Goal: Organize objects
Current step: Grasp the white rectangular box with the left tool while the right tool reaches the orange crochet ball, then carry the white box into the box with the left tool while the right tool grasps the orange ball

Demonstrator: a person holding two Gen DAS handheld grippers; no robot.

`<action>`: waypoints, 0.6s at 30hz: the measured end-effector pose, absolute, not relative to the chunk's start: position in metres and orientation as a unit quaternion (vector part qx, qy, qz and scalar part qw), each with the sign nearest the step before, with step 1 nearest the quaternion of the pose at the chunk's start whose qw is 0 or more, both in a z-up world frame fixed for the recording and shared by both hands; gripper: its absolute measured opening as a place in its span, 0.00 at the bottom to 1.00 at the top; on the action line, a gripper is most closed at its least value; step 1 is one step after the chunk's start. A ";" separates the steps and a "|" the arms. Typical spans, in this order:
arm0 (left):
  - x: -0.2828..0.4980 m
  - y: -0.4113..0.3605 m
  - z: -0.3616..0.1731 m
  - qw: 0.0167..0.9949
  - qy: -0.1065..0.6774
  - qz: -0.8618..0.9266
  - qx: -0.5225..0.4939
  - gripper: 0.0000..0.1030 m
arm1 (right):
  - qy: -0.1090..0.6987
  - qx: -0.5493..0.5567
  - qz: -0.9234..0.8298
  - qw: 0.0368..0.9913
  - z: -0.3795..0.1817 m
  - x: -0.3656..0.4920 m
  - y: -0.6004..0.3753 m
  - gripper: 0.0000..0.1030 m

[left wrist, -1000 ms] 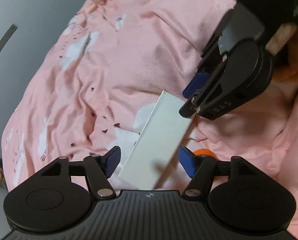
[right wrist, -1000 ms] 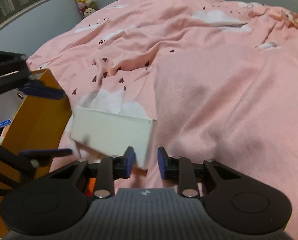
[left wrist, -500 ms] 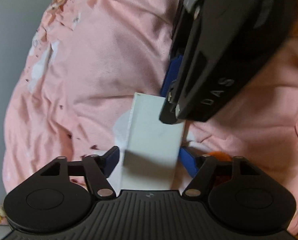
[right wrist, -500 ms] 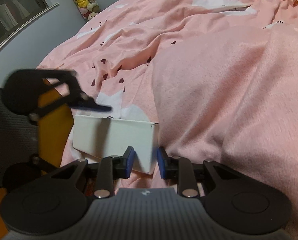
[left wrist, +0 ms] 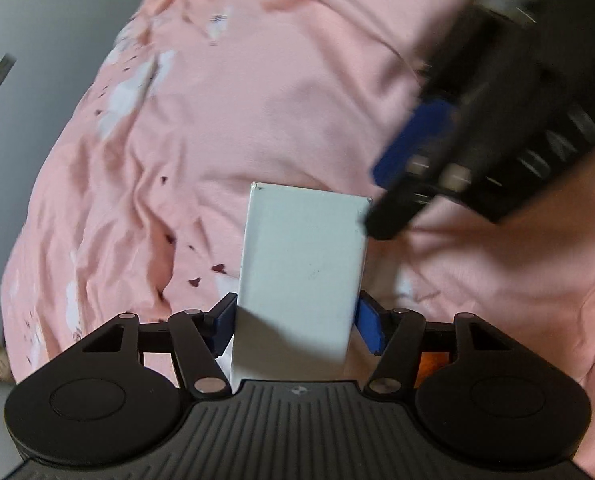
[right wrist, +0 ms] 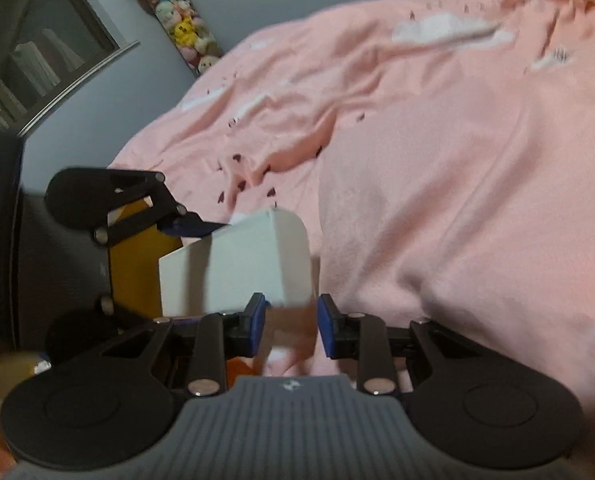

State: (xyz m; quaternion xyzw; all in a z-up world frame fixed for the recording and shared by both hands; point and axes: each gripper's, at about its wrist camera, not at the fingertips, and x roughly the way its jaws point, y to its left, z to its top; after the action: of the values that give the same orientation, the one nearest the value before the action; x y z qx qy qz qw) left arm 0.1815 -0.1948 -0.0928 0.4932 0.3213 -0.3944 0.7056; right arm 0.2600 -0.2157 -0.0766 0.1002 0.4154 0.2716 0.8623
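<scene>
Above the pink duvet (left wrist: 305, 92): white box (left wrist: 297, 280) clamped across its width between the left gripper (left wrist: 297, 322) pads, jaws just closing. Right gripper (right wrist: 290, 322) narrowly parted, just widening, pads clear of the box's corner. Yellow container (right wrist: 137, 272) behind.

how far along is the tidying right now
Nothing visibly put away yet. In hand: the white box sits between both grippers; the left gripper jaws have just been closing on it, right gripper jaws just opening. Still to do: stowing it, perhaps in the orange container.
</scene>
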 end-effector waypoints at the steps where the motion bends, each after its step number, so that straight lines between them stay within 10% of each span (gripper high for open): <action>1: 0.179 -0.195 -0.088 0.712 0.317 -0.393 0.488 0.69 | 0.410 0.092 0.269 0.867 -0.074 0.254 -0.216 0.30; 18: 0.154 -0.142 0.042 0.774 0.329 -0.357 0.407 0.69 | 0.472 0.037 0.341 0.812 -0.095 0.234 -0.155 0.54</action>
State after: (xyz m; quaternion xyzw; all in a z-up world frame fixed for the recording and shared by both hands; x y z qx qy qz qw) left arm 0.1536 -0.1417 0.0421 0.4071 0.3294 -0.3568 0.7736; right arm 0.2343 -0.1553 -0.0955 0.0375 0.4721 0.3405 0.8123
